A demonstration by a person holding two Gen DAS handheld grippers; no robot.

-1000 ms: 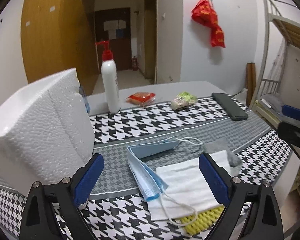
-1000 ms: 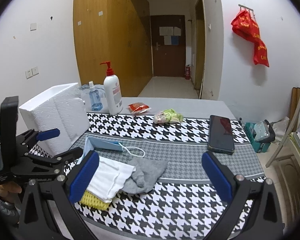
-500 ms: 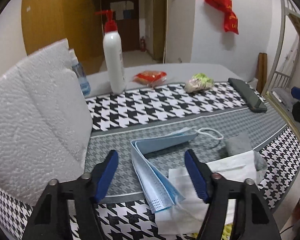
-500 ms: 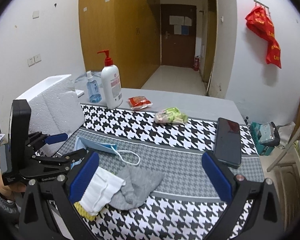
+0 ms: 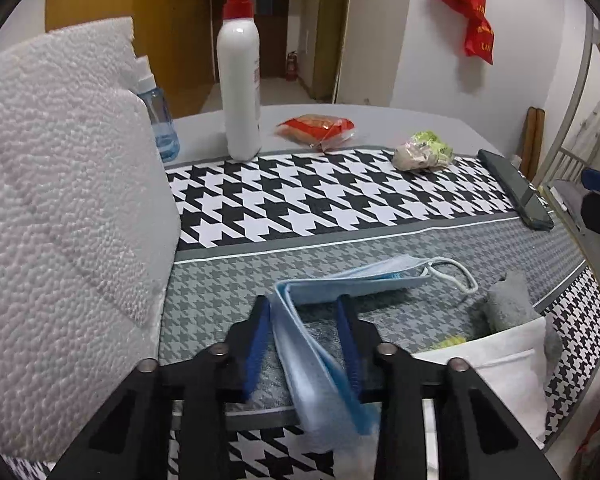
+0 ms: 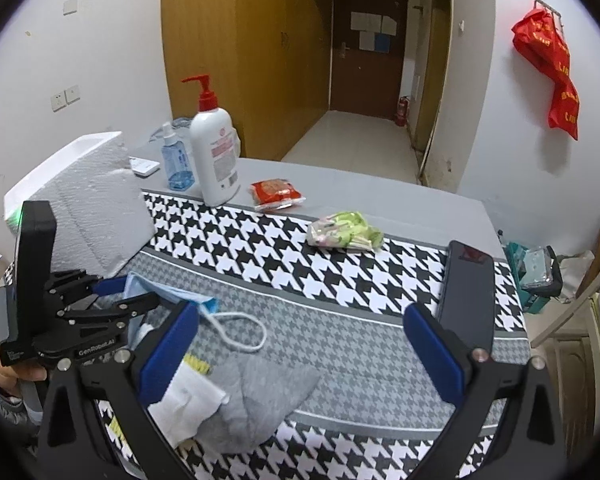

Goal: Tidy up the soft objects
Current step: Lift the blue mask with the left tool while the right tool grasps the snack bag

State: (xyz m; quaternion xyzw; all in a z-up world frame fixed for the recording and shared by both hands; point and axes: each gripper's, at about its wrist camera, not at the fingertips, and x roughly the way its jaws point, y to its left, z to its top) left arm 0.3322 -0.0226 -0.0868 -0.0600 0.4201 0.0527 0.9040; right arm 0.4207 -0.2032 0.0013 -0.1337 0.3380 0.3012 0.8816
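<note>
A light-blue face mask (image 5: 320, 360) lies folded in a V on the grey houndstooth cloth, its white ear loop (image 5: 456, 272) trailing right. My left gripper (image 5: 302, 300) straddles the fold and its jaws are closing. The mask stands between the pads without being pinched from both sides. Right of it lie a white folded cloth (image 5: 500, 368) and a grey sock (image 5: 508, 304). In the right wrist view the left gripper (image 6: 132, 292) sits over the mask (image 6: 168, 292). My right gripper (image 6: 300, 312) hangs open above the sock (image 6: 260, 396) and white cloth (image 6: 188, 396), holding nothing.
A white foam box (image 5: 60, 220) stands close on the left. At the back are a pump bottle (image 5: 238, 76), a small blue spray bottle (image 5: 160, 120), a red snack pack (image 5: 316, 128) and a green packet (image 5: 420, 152). A black phone (image 5: 516, 192) lies at the right edge.
My left gripper has come down and forward onto the mask, and its jaws have narrowed from wide to close around the fold. The right gripper has drifted across the table, staying open.
</note>
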